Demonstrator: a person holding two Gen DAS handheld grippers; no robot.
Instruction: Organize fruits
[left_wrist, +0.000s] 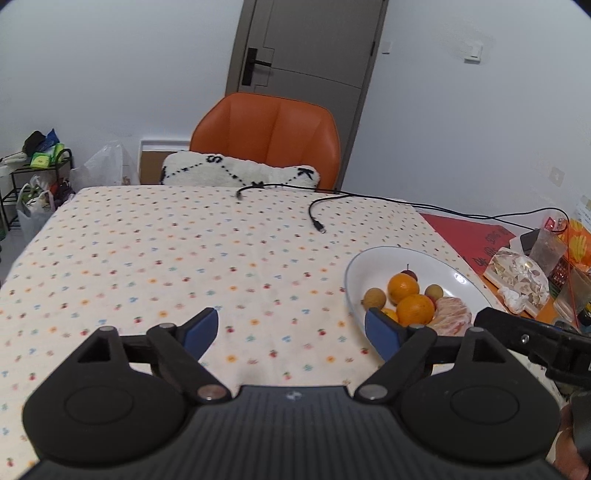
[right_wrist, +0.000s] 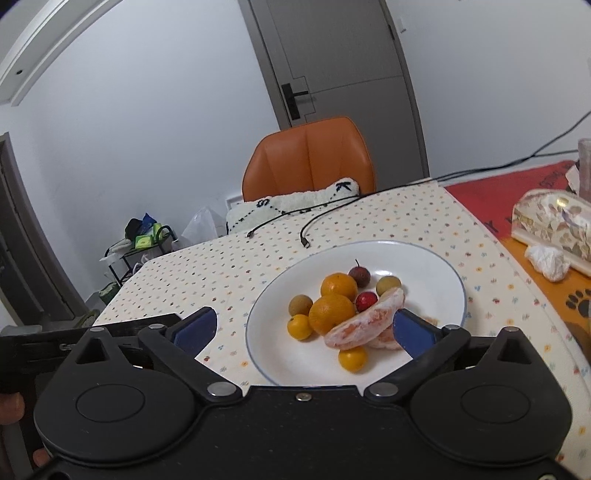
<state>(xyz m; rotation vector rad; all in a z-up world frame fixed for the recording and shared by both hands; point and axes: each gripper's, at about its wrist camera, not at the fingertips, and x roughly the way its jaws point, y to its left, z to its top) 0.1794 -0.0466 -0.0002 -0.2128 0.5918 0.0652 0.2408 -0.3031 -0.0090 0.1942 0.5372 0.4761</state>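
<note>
A white plate (right_wrist: 436, 266) (left_wrist: 436, 260) on the dotted tablecloth holds a pile of fruit: two oranges (right_wrist: 330, 312) (left_wrist: 415, 308), peeled pomelo segments (right_wrist: 364, 325) (left_wrist: 452, 319), small yellow kumquats (right_wrist: 352, 359), brown longans (right_wrist: 301, 305) and red fruits (right_wrist: 366, 301). My right gripper (right_wrist: 304, 326) is open, hovering over the plate's near edge, its right finger beside the pomelo. My left gripper (left_wrist: 291, 328) is open above bare cloth, left of the plate, with nothing between its fingers.
Two black cable ends (left_wrist: 317, 225) lie on the cloth behind the plate. An orange chair (left_wrist: 269, 136) with a white cushion stands at the far edge. A patterned tissue box (right_wrist: 554, 221) and crumpled tissue (right_wrist: 546, 260) sit right of the plate.
</note>
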